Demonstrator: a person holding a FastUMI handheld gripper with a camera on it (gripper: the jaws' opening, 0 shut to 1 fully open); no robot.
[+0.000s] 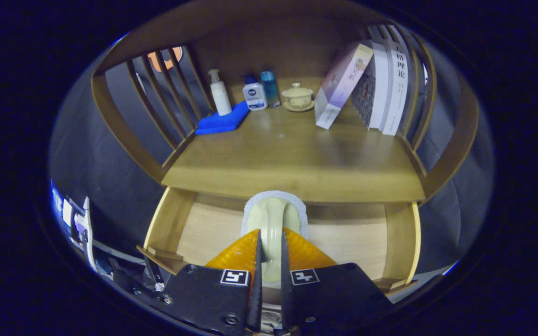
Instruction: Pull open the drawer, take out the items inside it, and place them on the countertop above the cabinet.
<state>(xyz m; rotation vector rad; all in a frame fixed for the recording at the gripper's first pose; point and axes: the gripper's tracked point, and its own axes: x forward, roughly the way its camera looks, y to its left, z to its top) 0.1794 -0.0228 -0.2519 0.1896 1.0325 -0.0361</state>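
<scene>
My gripper [270, 249] is shut on the pale green handle of a cleaning brush [273, 217] with a white fuzzy rim. I hold it up over the pulled-open wooden drawer [168, 224], level with the front edge of the countertop [292, 154]. The brush head stands upright between the fingers and just ahead of them. The drawer's bare floor shows on both sides of the brush; what lies directly under the gripper is hidden.
At the back of the countertop stand a white pump bottle [220, 98] on a folded blue cloth [222, 122], a small white-and-blue bottle [254, 95], a blue bottle [270, 87], a lidded tea cup [297, 97] and leaning books [371, 88]. Curved slatted rails [124, 126] flank both sides.
</scene>
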